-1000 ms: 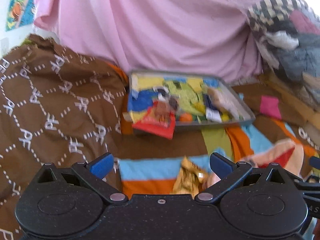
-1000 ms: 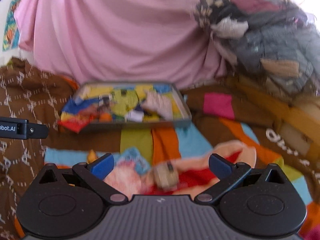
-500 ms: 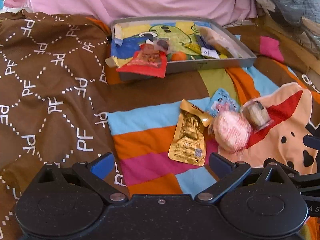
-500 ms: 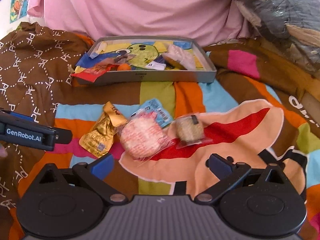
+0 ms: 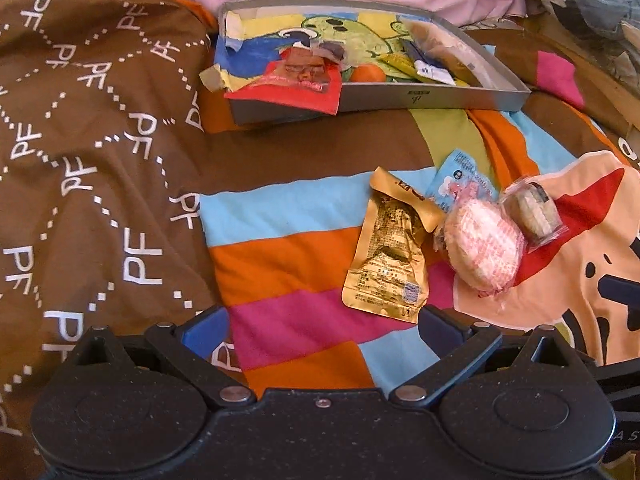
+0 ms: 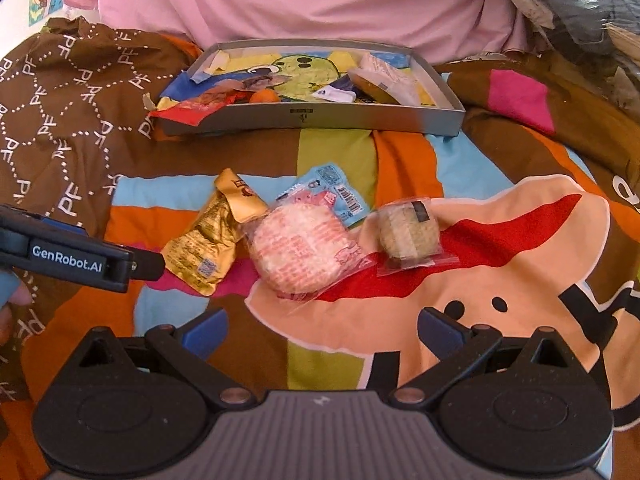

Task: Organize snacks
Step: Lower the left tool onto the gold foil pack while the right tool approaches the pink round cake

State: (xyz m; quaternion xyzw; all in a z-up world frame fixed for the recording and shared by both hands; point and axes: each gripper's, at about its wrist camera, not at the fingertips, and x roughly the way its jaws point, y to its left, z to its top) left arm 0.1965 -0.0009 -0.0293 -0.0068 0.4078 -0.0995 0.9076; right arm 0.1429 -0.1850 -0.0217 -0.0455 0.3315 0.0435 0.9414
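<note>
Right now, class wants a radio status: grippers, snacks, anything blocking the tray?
Left gripper open, empty. Right gripper open, empty. Gold packet, pink round cake, small cake loose on blanket. Path to tray clear.

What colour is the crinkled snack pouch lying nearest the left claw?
Gold pouch; clearest in the left wrist view.

Tray lay at back on blanket, snacks inside, one packet hanging over its front left rim. Four snacks lay in front of tray, in row: foil pouch leftmost, round cake beside it, overlapping flat packet behind; small cake rightmost.
</note>
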